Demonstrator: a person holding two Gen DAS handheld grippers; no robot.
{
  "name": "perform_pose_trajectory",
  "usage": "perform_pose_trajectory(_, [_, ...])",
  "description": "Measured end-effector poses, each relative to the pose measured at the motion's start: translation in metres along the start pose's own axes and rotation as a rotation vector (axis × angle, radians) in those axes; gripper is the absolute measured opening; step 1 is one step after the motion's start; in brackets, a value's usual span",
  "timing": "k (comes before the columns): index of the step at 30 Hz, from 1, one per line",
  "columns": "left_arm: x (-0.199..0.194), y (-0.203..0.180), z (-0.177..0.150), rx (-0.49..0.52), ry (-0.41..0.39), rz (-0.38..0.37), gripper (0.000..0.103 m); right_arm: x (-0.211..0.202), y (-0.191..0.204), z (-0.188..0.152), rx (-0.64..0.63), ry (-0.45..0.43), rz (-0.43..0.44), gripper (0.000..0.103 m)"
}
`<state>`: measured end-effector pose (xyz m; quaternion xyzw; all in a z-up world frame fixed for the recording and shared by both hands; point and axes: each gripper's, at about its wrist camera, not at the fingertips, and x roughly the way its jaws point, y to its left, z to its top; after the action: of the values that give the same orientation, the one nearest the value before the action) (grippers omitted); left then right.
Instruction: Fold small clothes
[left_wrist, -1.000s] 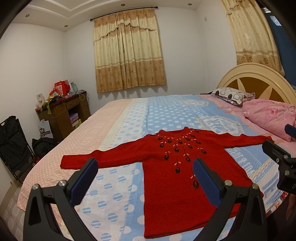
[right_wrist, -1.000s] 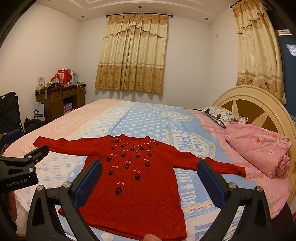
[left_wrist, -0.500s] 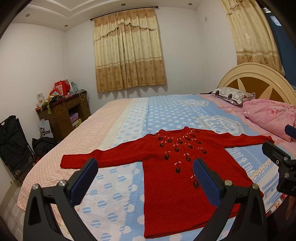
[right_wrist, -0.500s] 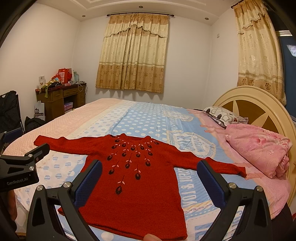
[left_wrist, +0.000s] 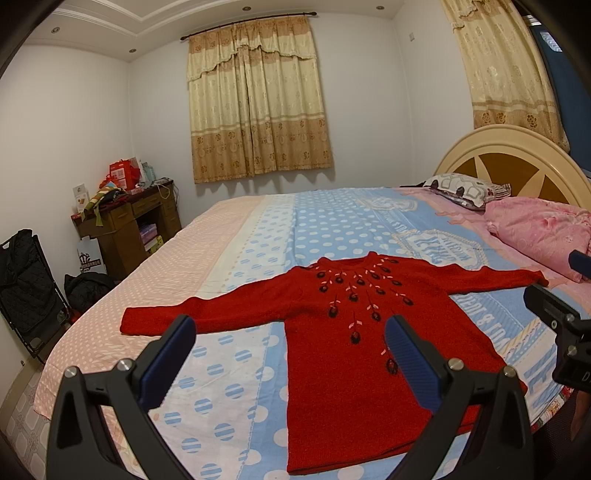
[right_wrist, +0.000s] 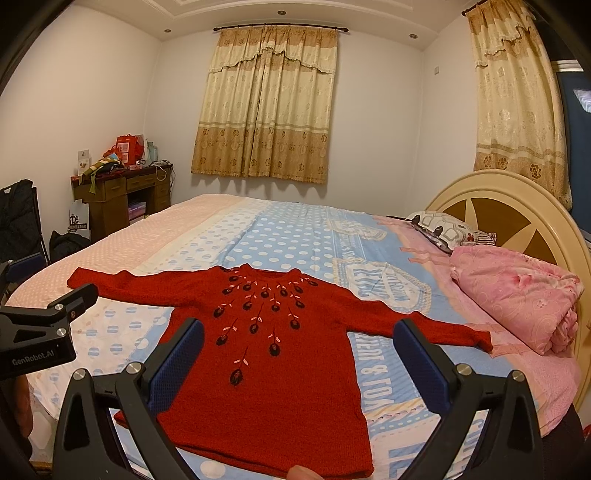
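Sweater (left_wrist: 343, 354) flat on bed (left_wrist: 258, 236); both grippers apparently clear.

sweater (left_wrist: 343, 332) on bed (left_wrist: 258, 236), pillow (left_wrist: 463, 188) behind

Red sweater (left_wrist: 347, 354) with dark embroidered flowers lies on blue polka-dot bedsheet (left_wrist: 325, 236); pink quilt (right_wrist: 517, 295).

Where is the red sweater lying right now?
The red sweater lies flat on the bed, sleeves spread, hem toward the near edge. In the right wrist view its far sleeve end reaches almost to the pink quilt by the headboard.
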<state>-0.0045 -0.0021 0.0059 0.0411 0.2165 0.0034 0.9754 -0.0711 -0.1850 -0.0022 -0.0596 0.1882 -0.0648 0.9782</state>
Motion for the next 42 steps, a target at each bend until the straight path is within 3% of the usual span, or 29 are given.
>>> perform_pose_trajectory(25, [0.037, -0.006, -0.017, 0.035, 0.056, -0.014, 0.103, 0.047, -0.017, -0.026, 0.005, 0.097, -0.024, 0.102])
perform_pose_trajectory(34, [0.097, -0.009, -0.016, 0.071, 0.077, -0.007, 0.103, 0.102, -0.092, -0.038, 0.088, 0.179, -0.074, 0.102])
perform_pose_trajectory(39, [0.140, -0.005, -0.018, 0.087, 0.096, 0.016, 0.103, 0.143, -0.168, -0.054, 0.185, 0.266, -0.152, 0.102])
perform_pose_trajectory(42, [0.167, 0.004, -0.019, 0.088, 0.095, 0.053, 0.103, 0.164, -0.229, -0.067, 0.306, 0.315, -0.200, 0.102])
